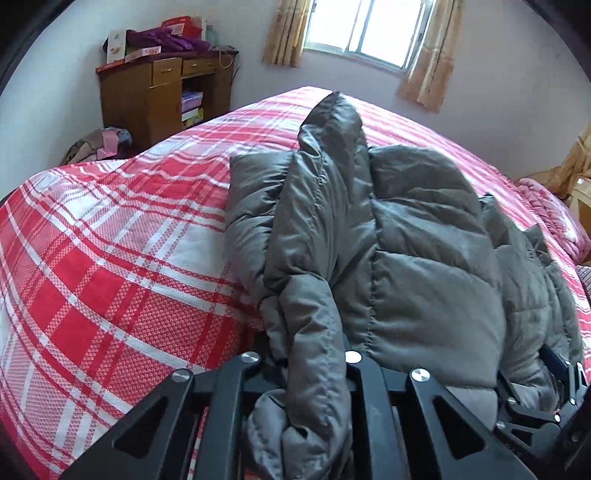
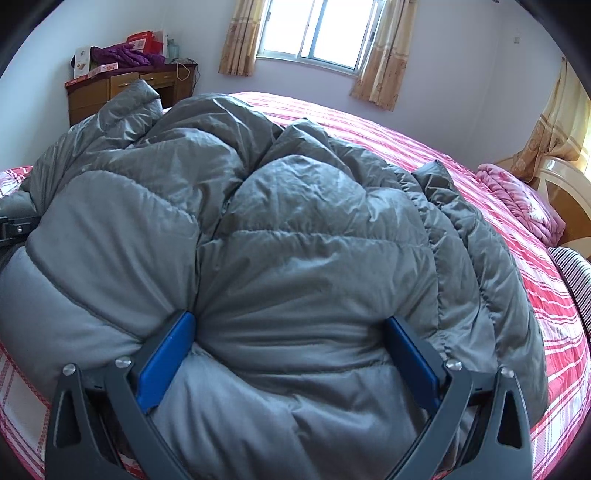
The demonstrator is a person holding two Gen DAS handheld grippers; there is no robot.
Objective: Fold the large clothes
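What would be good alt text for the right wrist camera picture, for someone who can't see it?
A puffy grey down jacket fills the view, bulging between the wide-spread blue-padded fingers of the right gripper. It lies on a bed with a red and white plaid cover. Behind are a curtained window and a wooden desk.

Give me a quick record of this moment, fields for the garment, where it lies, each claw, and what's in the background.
garment: grey puffer jacket, bunched, not yet folded flat
surface: bed with red and white plaid cover
left claw: shut on a fold of the jacket near its edge
right claw: jaws wide apart with the jacket's hem bulging between the blue pads; a firm grip cannot be told
background: wooden desk by the wall, curtained window, pink blanket at the bed's far right
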